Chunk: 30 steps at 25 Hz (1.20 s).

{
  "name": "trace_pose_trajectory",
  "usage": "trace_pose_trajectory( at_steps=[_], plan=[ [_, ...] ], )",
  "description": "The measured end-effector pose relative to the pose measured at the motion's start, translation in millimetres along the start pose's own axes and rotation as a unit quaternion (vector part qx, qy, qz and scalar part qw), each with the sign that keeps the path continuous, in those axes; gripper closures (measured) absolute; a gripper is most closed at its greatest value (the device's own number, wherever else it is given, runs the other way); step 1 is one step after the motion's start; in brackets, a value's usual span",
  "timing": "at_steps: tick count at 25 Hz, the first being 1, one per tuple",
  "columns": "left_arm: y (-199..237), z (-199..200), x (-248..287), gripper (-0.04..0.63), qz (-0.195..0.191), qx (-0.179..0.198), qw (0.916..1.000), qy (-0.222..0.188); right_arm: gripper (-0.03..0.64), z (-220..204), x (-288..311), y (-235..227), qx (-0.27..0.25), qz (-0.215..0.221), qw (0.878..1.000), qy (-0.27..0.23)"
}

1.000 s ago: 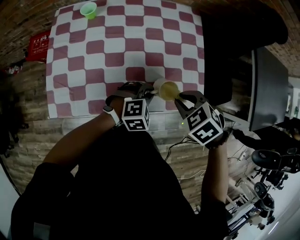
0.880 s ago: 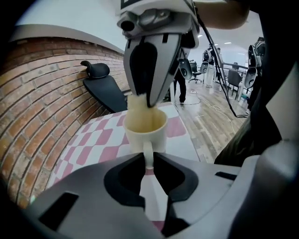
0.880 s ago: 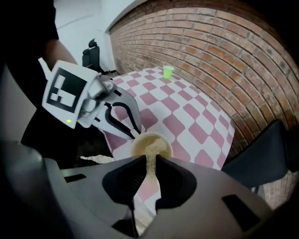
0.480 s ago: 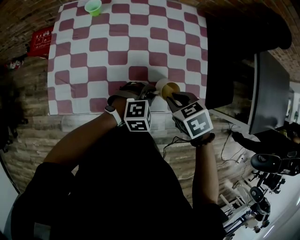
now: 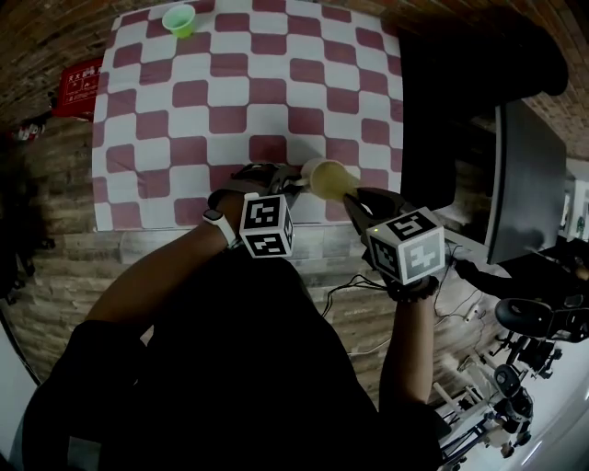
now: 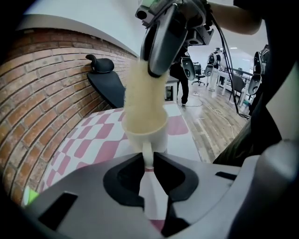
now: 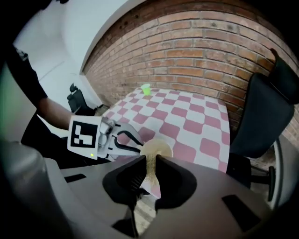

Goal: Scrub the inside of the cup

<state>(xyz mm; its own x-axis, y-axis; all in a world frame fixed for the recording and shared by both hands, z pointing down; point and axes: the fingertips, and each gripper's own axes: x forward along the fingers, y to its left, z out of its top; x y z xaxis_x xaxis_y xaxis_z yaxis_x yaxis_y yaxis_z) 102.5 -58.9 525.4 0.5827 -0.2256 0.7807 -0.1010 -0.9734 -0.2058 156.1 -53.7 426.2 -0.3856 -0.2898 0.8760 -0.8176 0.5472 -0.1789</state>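
Note:
A cream cup (image 5: 316, 172) is held tipped on its side above the near edge of the checked table (image 5: 230, 92). My left gripper (image 5: 294, 182) is shut on its thin handle (image 6: 147, 156), and the cup's body (image 6: 152, 135) rises just beyond the jaws. A yellow sponge (image 6: 142, 100) fills the cup's mouth. My right gripper (image 5: 355, 195) is shut on that sponge (image 7: 151, 172), whose far end sits inside the cup (image 7: 156, 149). In the left gripper view the right gripper (image 6: 163, 42) comes down from above.
A small green cup (image 5: 178, 18) stands at the table's far left corner. A black chair (image 5: 479, 55) and a dark monitor (image 5: 525, 175) are at the right. A red packet (image 5: 78, 85) lies left of the cloth. Cables run over the floor below.
Half a second ago the right gripper was pushed in close to the cup. It has since drawn back to the right and nearer to me. The left gripper and cup stayed put.

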Motion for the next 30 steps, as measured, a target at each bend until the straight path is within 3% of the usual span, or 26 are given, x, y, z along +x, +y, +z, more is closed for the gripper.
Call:
trace_pose_trajectory(
  at_steps=[6,11,15,18,25,30],
  plan=[
    [2,2,1,0.529,0.003,0.009,1.0000,0.000,0.546,-10,58,3,-0.081,-0.035,0.991,0.100],
    [3,2,3,0.529,-0.003,-0.009,1.0000,0.002,0.546,-9,68,9,-0.038,0.001,0.995,0.094],
    [8,-3,2,0.529,0.003,-0.031,0.9995,-0.004,0.545,12,34,13,0.010,0.038,0.999,0.008],
    [14,-5,-1,0.512,0.020,-0.044,0.9987,-0.016,0.546,37,-8,17,0.054,0.055,0.993,-0.086],
    [12,-27,-22,0.466,-0.015,-0.055,0.9983,-0.012,0.546,60,-77,7,0.152,0.033,0.951,-0.265],
    [54,-36,-65,0.466,0.062,-0.113,0.9909,-0.039,0.546,63,-92,26,0.160,0.049,0.922,-0.350]
  ],
)
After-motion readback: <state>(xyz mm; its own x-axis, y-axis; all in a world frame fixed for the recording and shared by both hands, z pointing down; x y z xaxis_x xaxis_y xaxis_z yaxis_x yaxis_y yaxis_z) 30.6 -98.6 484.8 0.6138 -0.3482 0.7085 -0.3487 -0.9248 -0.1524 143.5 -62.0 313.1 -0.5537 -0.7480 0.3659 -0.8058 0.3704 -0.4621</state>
